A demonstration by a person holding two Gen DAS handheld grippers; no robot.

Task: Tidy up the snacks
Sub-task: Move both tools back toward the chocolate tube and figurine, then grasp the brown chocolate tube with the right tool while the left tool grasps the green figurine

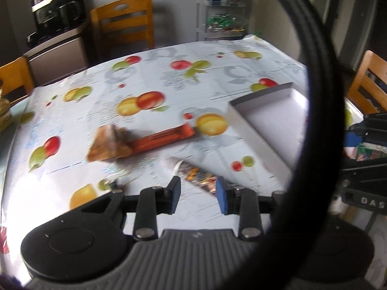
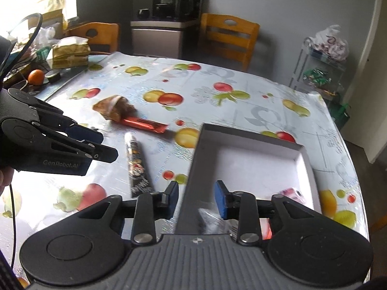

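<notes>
Right now, starting at the left, the left tongs are hovering over the table, pointing down toward the snacks. Their pads are standing a little apart with nothing between them; seen from their own camera, the left tongs are framing the near end of the dark printed snack stick, which is lying flat on the fruit-patterned cloth just beyond the pads, not touched by either pad.

A bit farther out, the brown wrapped pastry is resting on the cloth, and the orange-red bar is lying just beside it, one end touching or tucked under it; which, I cannot tell. The snack stick is lying nearer, between that pair and the white box, well to the left of the right tongs.

Moving right, the shallow white box is sitting open on the table, its left wall running toward the right tongs. These are hanging over the box's near left corner, the left pad outside the wall and the right pad over the inside, standing apart and gripping nothing. Under and just behind them, inside the box, a clear crinkly packet is lying, with a pink-wrapped snack farther right by the box's right wall.
</notes>
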